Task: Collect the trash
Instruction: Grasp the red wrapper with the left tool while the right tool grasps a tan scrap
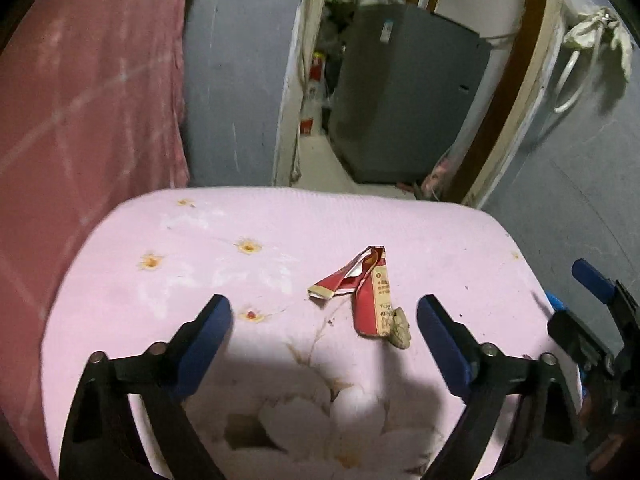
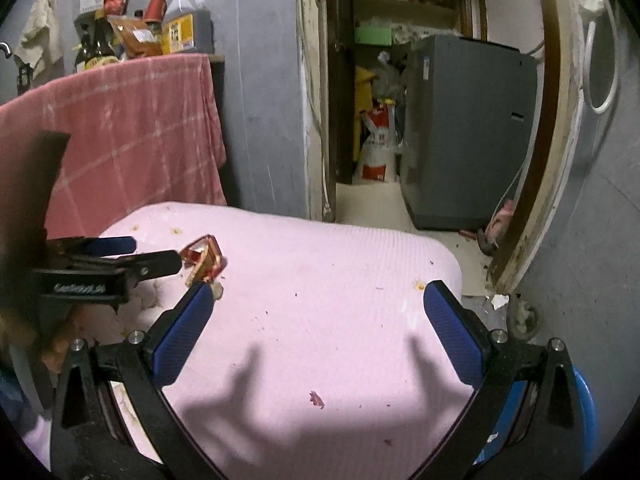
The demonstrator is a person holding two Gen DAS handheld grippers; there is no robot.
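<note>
Left claw [image 1: 324, 328] is wide, nothing between its pads, hanging over the pink cushion [image 1: 440, 240]. Right claw [image 2: 318, 316] gapes empty too. The red wrapper [image 1: 370, 284] lies crumpled just ahead of the left claw, nearer its right finger. It looks flimsy: close off-centre and I'd expect it to skid away, or the pads to snag cloth.

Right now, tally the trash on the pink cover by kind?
Red wrapper: 1
Beige crumpled wad touching the wrapper's near end: 1
Small purple scrap: 1
Total: 3 pieces, plus scattered crumbs too small to count.
</note>
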